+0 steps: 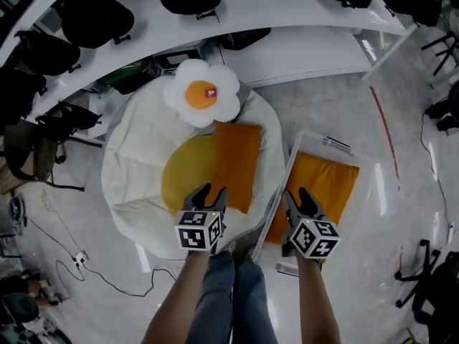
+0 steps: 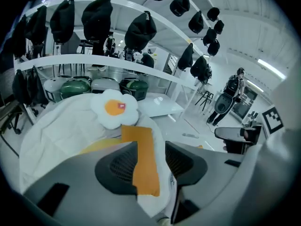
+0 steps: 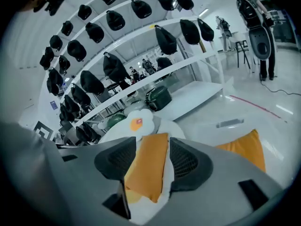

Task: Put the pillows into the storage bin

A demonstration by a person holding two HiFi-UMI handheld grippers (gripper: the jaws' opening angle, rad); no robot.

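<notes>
1. Your knees in blue jeans (image 1: 233, 292) are the nearest thing, between your two forearms, which reach forward side by side and angle downward.
2. Your left gripper (image 1: 210, 192) hangs in the air with its jaws apart and nothing between the pads.
3. Your right gripper (image 1: 297, 193) is level with it and well apart from it, also with its jaws spread and empty. It is tipped down and aimed a little to the left.
4. Under the left gripper's tips is the near edge of the yellow round pillow (image 1: 188, 174), which lies on a big white cushion (image 1: 136, 156).
5. Just ahead of the left gripper, and ahead-left of the right one, the loose orange pillow (image 1: 235, 165) lies across the yellow one. It shows through the gap of both pairs of jaws, untouched.
6. The clear storage bin (image 1: 290, 167) stands below and ahead-right of the right gripper, with the binned orange pillow (image 1: 326, 185) inside it.
7. Farther ahead of the left gripper, the fried-egg pillow (image 1: 203, 92) rests at the cushion's far edge.
</notes>
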